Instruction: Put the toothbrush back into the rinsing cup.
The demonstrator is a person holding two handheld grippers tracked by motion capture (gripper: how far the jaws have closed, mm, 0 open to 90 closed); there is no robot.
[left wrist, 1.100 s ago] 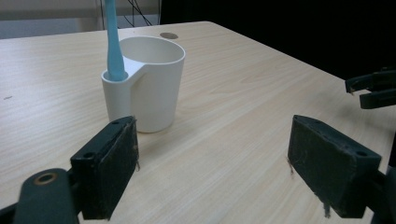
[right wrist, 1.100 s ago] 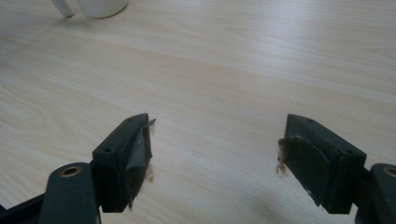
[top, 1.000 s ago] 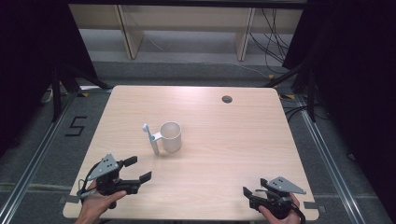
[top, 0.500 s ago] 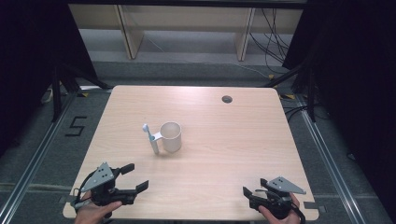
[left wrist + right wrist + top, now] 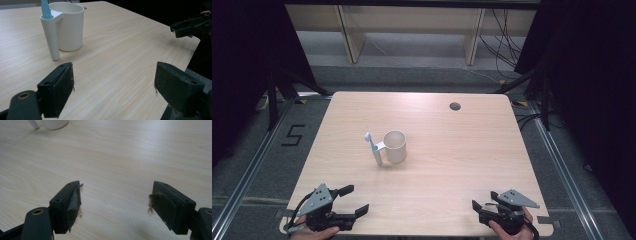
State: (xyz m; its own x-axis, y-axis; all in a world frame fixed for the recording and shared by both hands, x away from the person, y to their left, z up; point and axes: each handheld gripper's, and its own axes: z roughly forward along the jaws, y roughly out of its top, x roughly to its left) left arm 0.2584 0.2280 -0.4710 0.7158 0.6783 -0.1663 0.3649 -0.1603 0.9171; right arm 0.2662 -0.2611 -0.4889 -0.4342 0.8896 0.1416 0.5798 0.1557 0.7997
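Observation:
A white cup (image 5: 395, 146) stands upright near the middle of the wooden table (image 5: 462, 150). Its tube-shaped handle holds a light blue toothbrush (image 5: 370, 142). In the left gripper view the cup (image 5: 67, 25) and the toothbrush (image 5: 45, 9) are ahead at the upper left. My left gripper (image 5: 353, 199) rests at the table's front left corner, open and empty, well short of the cup. My right gripper (image 5: 478, 206) sits at the front right edge, open too, with nothing between its jaws. The right gripper (image 5: 190, 25) appears far right in the left gripper view.
A round cable hole (image 5: 455, 106) lies near the table's far right edge. Beyond the table stand wooden shelf legs (image 5: 347, 35) and loose cables (image 5: 507, 30) on the floor. Metal floor rails (image 5: 562, 165) run along both sides.
My left gripper has drawn back toward the front left corner, away from the cup. The right gripper and the cup have stayed put.

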